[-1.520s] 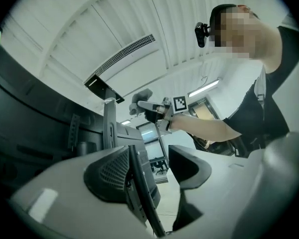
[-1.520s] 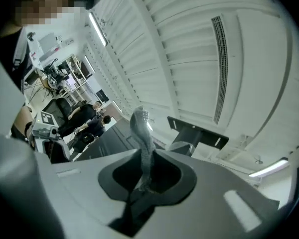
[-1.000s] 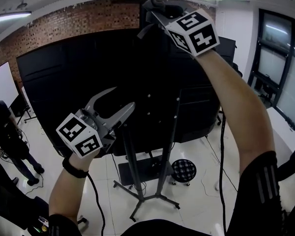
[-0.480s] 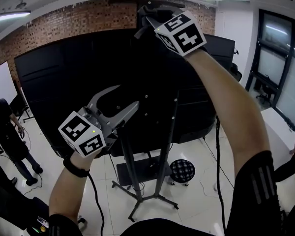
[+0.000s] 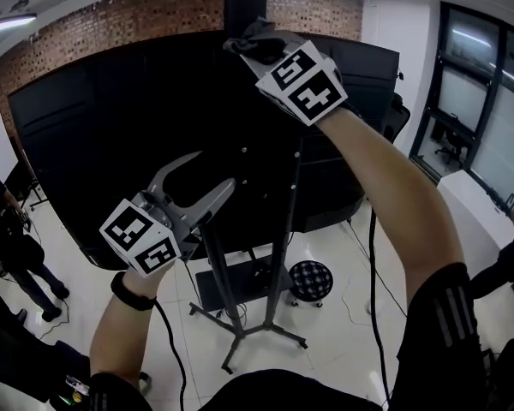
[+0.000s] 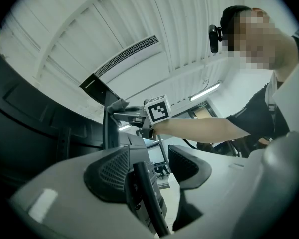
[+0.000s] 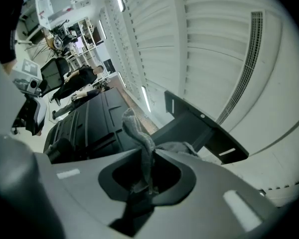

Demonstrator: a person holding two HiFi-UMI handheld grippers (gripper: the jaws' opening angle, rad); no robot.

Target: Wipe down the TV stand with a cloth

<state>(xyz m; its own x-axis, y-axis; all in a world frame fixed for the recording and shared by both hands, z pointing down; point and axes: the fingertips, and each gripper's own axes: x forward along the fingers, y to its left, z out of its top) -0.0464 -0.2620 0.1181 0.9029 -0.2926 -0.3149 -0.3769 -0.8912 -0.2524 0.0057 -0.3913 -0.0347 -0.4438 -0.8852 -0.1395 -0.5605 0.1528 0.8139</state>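
Two arms reach up at the back of a large black screen (image 5: 86, 161) on its TV stand (image 5: 225, 285); the right hand-held gripper (image 5: 250, 44) is raised high, jaws clamped on a grey cloth (image 5: 259, 31) at the stand's top post; the left hand-held gripper (image 5: 212, 171) hangs lower beside the poles, jaws apart and empty.

Ahead, the black TV back (image 5: 86, 161) blocks the way; my right tongs (image 5: 250, 43) with the cloth (image 5: 257, 31) sit at its top post (image 5: 244, 2). My left tongs (image 5: 212, 171) hang just beside the stand's pole (image 5: 225, 294), with open air to their left.
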